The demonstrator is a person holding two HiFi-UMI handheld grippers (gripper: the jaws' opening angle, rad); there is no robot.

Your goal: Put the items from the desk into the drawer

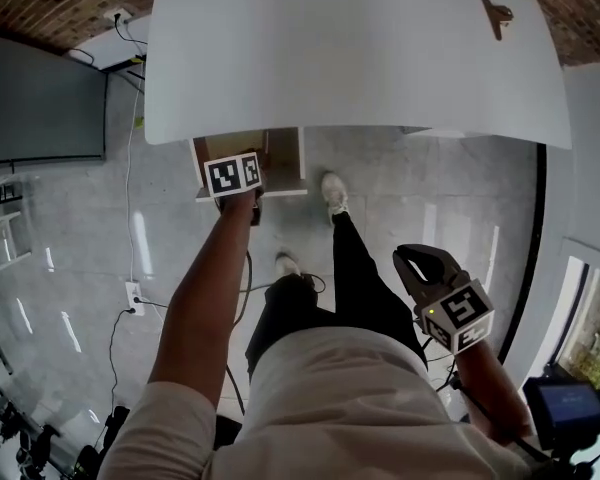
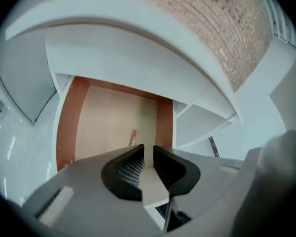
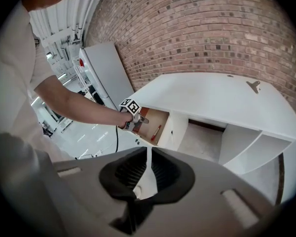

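Note:
The white desk carries one small brown item near its far right, also seen in the right gripper view as the brown item. Under the desk's left end a wooden drawer stands pulled out. A red pen-like item lies on its floor. My left gripper straddles the drawer's white front panel, jaws closed on its top edge. My right gripper hangs back by the person's hip, shut and empty, well short of the desk.
The person's legs and white shoes stand on the grey floor below the drawer. A cable and socket lie at the left. A dark panel leans at far left. Open white compartments sit under the desk, right of the drawer.

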